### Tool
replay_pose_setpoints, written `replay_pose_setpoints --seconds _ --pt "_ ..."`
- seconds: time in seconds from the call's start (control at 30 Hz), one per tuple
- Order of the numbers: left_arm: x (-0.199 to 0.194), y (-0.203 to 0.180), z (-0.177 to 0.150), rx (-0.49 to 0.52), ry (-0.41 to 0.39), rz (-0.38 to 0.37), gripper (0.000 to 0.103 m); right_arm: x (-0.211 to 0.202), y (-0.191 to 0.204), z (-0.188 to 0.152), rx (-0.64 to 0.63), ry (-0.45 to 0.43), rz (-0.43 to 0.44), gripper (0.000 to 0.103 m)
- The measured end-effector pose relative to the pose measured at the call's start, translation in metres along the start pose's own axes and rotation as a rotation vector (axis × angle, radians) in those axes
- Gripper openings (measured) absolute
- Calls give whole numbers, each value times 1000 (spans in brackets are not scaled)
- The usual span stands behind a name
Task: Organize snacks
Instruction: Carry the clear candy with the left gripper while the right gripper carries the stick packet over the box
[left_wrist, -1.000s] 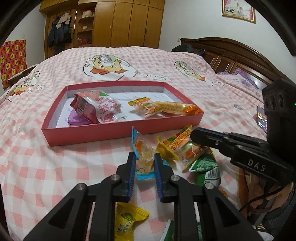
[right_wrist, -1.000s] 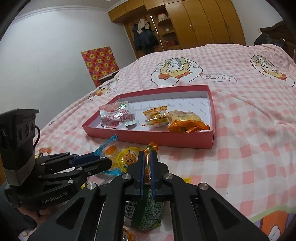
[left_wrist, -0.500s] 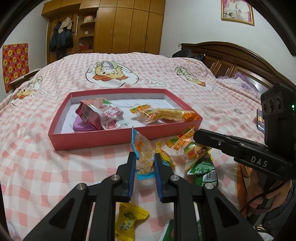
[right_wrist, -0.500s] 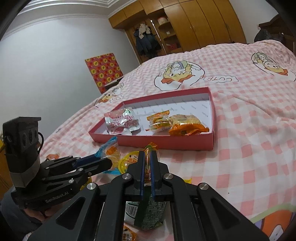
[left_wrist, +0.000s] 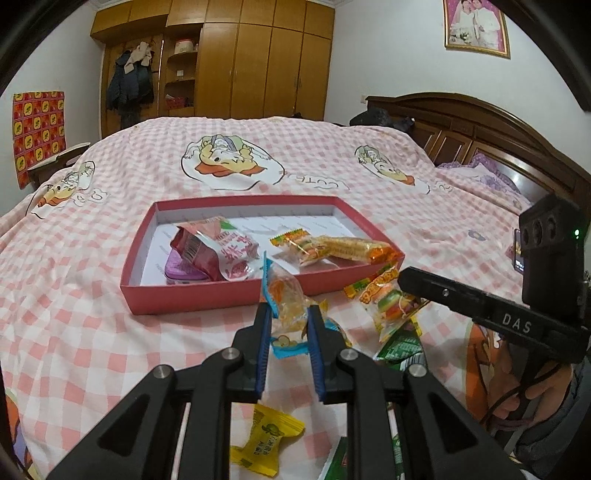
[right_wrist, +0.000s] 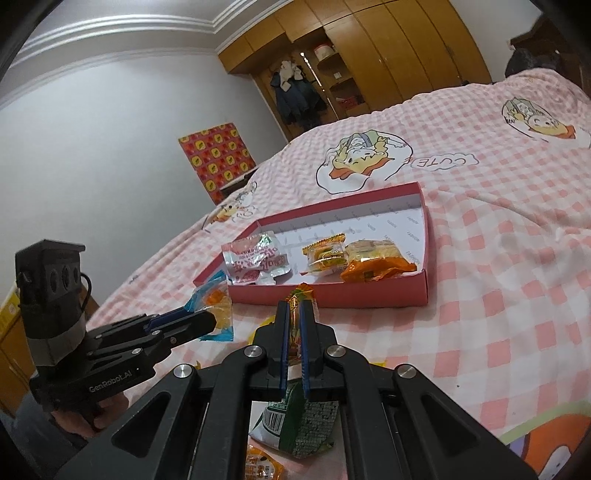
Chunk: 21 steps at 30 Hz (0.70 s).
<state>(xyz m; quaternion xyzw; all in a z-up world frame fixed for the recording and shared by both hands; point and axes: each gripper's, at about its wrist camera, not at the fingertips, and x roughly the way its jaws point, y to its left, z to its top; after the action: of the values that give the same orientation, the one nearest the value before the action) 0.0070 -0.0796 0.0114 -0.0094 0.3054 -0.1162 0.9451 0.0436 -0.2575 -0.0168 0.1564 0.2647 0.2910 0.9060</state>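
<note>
A red tray lies on the checked bedspread and holds a red-white packet, a small burger-candy packet and an orange-wrapped cracker. My left gripper is shut on a clear, blue-edged packet of orange gummies, held just before the tray's near wall. The same left gripper shows at the left of the right wrist view. My right gripper is shut on a burger-gummy packet, seen edge-on, close to the tray. In the left wrist view the right gripper holds that packet.
Loose snacks lie on the bed under the grippers: a yellow candy, a green packet and an orange packet. A purple item sits under the red-white packet. A phone lies at the right, near the wooden headboard.
Both grippers have kept their packets and lifted them slightly off the bed toward the tray's near wall. The right gripper has rolled, so its view now tilts.
</note>
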Motion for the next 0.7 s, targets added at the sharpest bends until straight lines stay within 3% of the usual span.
replay_pose_setpoints --seconds 0.7 --pt "-11 19 27 -49 -47 22 20 -12 -12 14 80 -66 44 6"
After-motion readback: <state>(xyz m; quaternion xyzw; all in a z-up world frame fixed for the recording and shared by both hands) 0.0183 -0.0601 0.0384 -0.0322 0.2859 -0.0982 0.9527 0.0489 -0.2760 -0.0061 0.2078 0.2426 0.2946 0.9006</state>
